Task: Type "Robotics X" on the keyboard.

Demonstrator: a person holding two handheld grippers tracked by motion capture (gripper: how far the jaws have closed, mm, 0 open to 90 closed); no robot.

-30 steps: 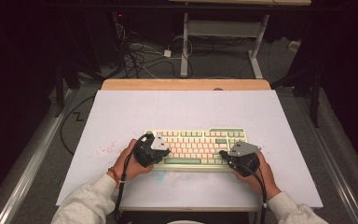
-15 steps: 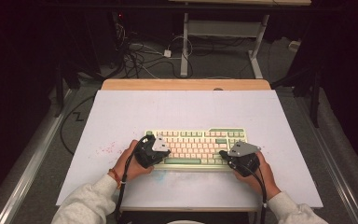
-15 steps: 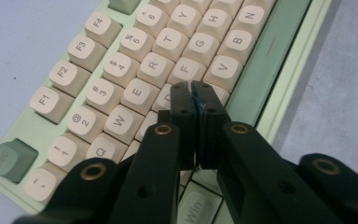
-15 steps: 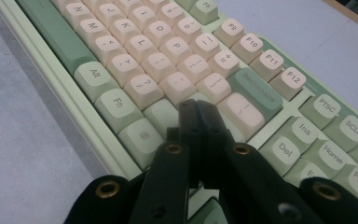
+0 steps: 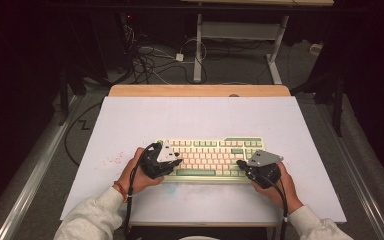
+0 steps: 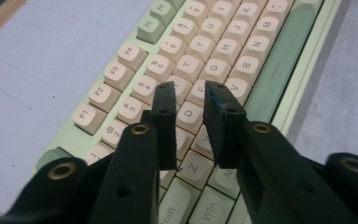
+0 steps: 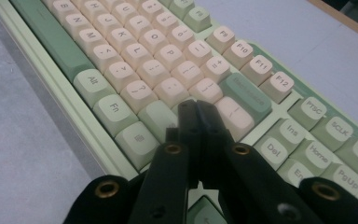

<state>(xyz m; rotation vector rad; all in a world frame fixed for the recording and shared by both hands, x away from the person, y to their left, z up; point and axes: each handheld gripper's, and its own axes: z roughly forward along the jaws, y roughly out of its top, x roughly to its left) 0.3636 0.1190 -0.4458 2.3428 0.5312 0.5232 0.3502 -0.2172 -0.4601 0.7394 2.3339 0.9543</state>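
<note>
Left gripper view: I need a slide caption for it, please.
Left gripper, jaws slightly apart and just opening, nothing between them, poised over the keyboard letter keys.

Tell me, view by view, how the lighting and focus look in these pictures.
High view: keyboard and table evenly lit, surroundings dark. Left gripper view: near black jaws soft, the keys beyond them readable. Right gripper view: key legends sharp mid-frame, foreground jaws blurred, no glare.

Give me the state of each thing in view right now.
Keyboard: flat on the table, keys up, not lifted.
Left hand-held gripper: jaws have just been opening, a small gap, nothing between them, tips over the letter keys.
Right hand-held gripper: shut, empty, tips over the keys near Enter.
Table: white sheet flat, faint pink marks.
</note>
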